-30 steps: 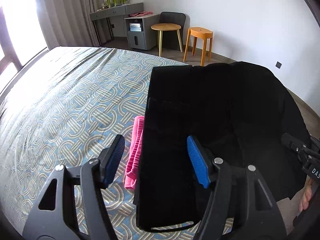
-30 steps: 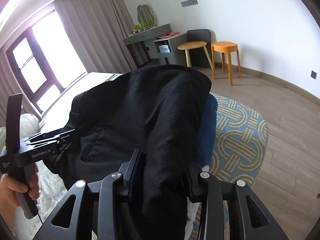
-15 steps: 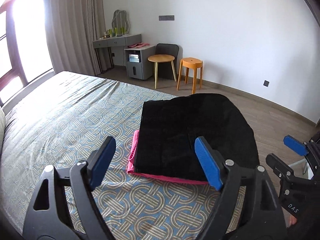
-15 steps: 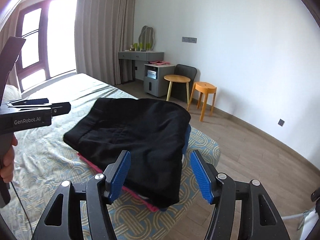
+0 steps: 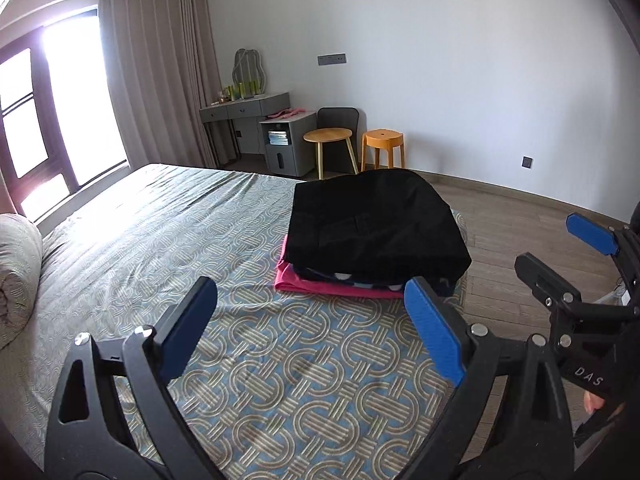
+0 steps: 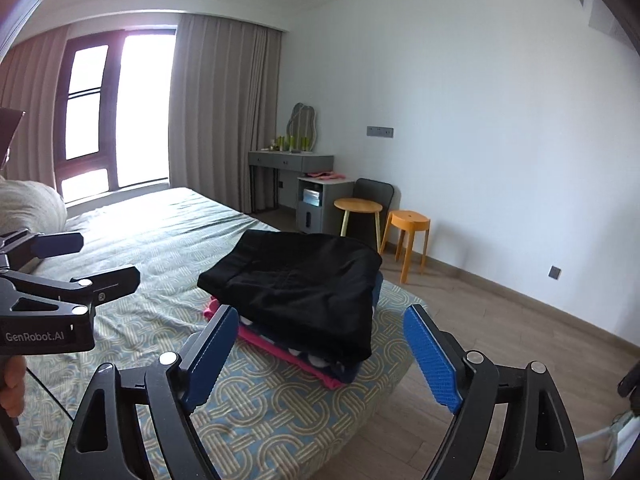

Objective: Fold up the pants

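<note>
1. The black pants (image 5: 376,224) lie folded into a flat rectangle at the top of a small stack of clothes, near the foot corner of the bed (image 5: 168,240). In the right wrist view the pants (image 6: 300,292) droop slightly over the stack's near edge.
2. Directly under them sits a dark blue garment with white dots (image 5: 360,278), and under that a pink garment (image 5: 316,284) whose edge sticks out on the side and front of the stack.
3. The bed wears a cover printed with interlocking rings in blue and tan; a rolled grey duvet (image 5: 18,264) lies at its far left edge.
4. The left claw (image 5: 310,332) hovers above the bare cover, short of the stack, its blue pads wide apart and holding nothing.
5. The right claw (image 6: 320,356) is also spread apart and empty, held above the bed's corner just short of the stack.
6. Each claw shows at the edge of the other's view.
7. Beyond the bed stand a round wooden side table (image 5: 330,138), an orange stool (image 5: 383,142), a dark chair (image 5: 340,118) and a grey dresser (image 5: 248,110) against the white wall, with curtains (image 5: 160,80) beside a bright window.
</note>
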The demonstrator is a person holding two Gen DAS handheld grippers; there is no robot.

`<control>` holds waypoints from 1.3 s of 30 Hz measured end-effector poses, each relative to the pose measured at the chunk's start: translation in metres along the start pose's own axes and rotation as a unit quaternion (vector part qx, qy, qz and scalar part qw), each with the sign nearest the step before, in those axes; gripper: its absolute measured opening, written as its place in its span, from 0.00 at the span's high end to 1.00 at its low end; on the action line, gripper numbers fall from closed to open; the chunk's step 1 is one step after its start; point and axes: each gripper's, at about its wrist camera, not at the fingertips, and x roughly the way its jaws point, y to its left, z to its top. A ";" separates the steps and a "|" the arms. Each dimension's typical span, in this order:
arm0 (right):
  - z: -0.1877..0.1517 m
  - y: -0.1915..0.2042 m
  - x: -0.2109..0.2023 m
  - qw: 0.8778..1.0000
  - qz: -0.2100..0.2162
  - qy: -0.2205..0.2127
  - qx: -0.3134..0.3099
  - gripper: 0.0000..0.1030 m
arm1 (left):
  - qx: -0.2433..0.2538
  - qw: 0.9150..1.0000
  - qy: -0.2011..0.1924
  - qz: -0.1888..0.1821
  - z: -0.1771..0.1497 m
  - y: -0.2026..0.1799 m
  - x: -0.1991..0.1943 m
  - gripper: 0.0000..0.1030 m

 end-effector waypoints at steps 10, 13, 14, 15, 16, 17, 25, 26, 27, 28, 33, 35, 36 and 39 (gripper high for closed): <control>-0.019 -0.002 -0.027 0.997 0.020 0.052 0.049 0.16 | -0.014 1.000 -0.008 0.013 -0.032 -0.003 -0.044 0.00; -0.033 -0.001 -0.035 0.997 0.011 0.065 0.045 0.16 | -0.015 1.000 0.000 0.013 -0.043 -0.004 -0.048 0.00; -0.037 -0.001 -0.037 0.997 0.009 0.068 0.045 0.16 | -0.019 1.000 0.004 0.011 -0.045 -0.003 -0.048 0.00; -0.040 -0.001 -0.039 0.996 0.008 0.070 0.047 0.16 | -0.025 1.000 0.007 0.009 -0.047 -0.002 -0.049 0.00; -0.042 0.000 -0.040 0.996 0.009 0.073 0.049 0.16 | -0.032 0.999 0.009 0.005 -0.049 -0.002 -0.050 0.00; -0.044 0.000 -0.042 0.996 0.011 0.075 0.051 0.16 | -0.039 0.999 0.011 0.001 -0.051 -0.001 -0.051 0.00; -0.041 0.009 -0.055 0.996 0.017 0.072 0.047 0.16 | -0.061 0.998 0.003 -0.001 -0.060 0.002 -0.059 0.00; -0.041 0.010 -0.057 0.996 0.015 0.070 0.044 0.16 | -0.061 0.998 0.002 -0.001 -0.060 0.002 -0.059 0.00; -0.041 0.012 -0.058 0.997 0.014 0.069 0.041 0.16 | -0.061 0.998 0.002 0.000 -0.060 0.002 -0.060 0.00; -0.041 0.013 -0.059 0.997 0.014 0.068 0.040 0.16 | -0.061 0.998 0.002 0.000 -0.060 0.002 -0.060 0.00; -0.041 0.015 -0.059 0.996 0.020 0.070 0.043 0.16 | -0.056 0.998 0.001 0.001 -0.061 0.000 -0.061 0.00; -0.042 0.015 -0.058 0.996 0.021 0.071 0.044 0.16 | -0.055 0.999 0.000 0.000 -0.061 -0.001 -0.060 0.00; -0.042 0.015 -0.058 0.996 0.020 0.071 0.044 0.16 | -0.054 0.999 0.000 0.001 -0.061 -0.001 -0.060 0.00; -0.044 0.014 -0.057 0.996 0.021 0.073 0.048 0.16 | -0.052 0.999 -0.002 0.005 -0.061 -0.003 -0.060 0.00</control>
